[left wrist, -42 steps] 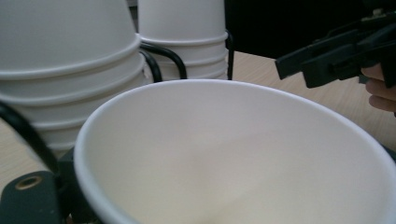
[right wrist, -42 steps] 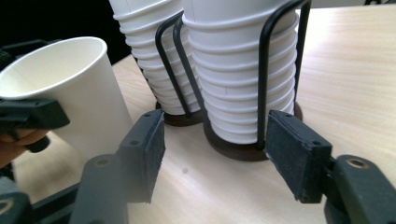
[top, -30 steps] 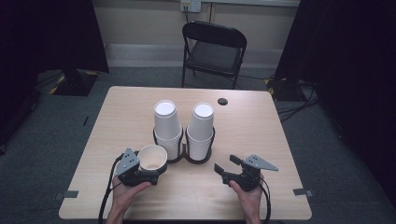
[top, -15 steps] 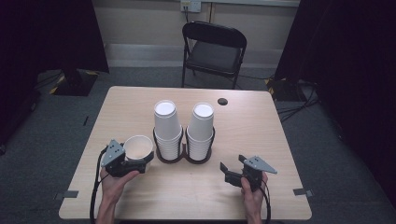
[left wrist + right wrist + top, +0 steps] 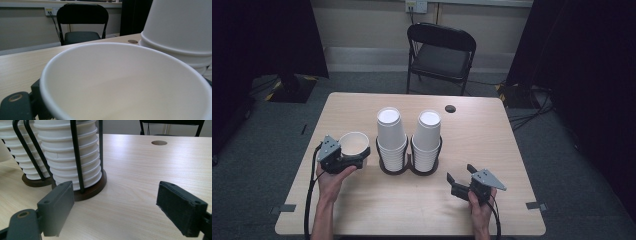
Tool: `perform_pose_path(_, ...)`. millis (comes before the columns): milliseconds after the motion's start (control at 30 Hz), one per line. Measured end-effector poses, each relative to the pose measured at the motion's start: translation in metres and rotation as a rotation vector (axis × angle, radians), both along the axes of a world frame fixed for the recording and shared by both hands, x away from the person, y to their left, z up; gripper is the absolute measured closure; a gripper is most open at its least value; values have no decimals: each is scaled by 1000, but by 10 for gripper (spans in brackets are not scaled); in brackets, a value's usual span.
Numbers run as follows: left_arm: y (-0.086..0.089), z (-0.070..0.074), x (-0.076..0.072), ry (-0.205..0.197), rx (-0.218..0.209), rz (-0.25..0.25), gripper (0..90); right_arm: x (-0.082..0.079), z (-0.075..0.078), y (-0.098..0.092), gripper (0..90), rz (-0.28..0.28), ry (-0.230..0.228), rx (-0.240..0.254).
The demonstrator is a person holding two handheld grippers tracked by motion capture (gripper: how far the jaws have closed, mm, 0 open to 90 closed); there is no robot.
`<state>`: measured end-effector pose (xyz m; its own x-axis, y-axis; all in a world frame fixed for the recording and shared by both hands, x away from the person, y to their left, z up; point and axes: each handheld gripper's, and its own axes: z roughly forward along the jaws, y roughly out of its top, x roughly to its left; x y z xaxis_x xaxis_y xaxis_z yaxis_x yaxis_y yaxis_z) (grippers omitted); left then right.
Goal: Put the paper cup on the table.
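Observation:
A single white paper cup (image 5: 353, 143) stands upright, mouth up, left of the two stacks, with my left gripper (image 5: 352, 156) shut on its wall. In the left gripper view the cup's open mouth (image 5: 125, 82) looms close, one black finger (image 5: 17, 105) at its lower left. Two stacks of white cups (image 5: 391, 135) (image 5: 428, 137) sit upside down in a black wire holder (image 5: 407, 169) at mid-table. My right gripper (image 5: 458, 184) rests near the front right, open, pointing at the holder. Its jaws (image 5: 115, 207) stand wide apart over bare wood, the stacks (image 5: 72, 157) just beyond.
The light wooden table (image 5: 492, 145) has a round dark hole (image 5: 450, 108) behind the stacks. A black folding chair (image 5: 439, 50) stands past the far edge. Cables trail from both grippers toward the table's near edge.
My left gripper has carried the cup leftward and a little farther from the person, away from the stacks. The right gripper has stayed where it was.

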<state>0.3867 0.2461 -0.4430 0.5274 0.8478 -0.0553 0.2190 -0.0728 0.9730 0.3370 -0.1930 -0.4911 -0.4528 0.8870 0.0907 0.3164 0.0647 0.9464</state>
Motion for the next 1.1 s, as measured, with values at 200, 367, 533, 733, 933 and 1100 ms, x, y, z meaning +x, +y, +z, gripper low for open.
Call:
perform_pose_path(200, 4, -7, 19, 23, -3, 18, 86, -1, 2, -1, 139, -15, 2, -15)
perform_pose_path(367, 3, -11, 28, 39, 45, 16, 83, -4, -1, 0, 139, 14, -1, -11)
perform_pose_path(533, 8, -15, 33, 51, 50, 19, 81, -5, -3, 2, 139, 44, 2, -17)
perform_pose_path(733, 7, -19, 37, 51, 40, 27, 77, -6, -3, 1, 138, 28, -2, 1)
perform_pose_path(933, 10, -22, 42, 41, 21, 49, 74, -6, -3, -1, 139, -1, 7, 23)
perform_pose_path(1100, 5, -24, 42, 42, 62, 48, 71, -6, -3, 0, 138, -3, 6, 16)
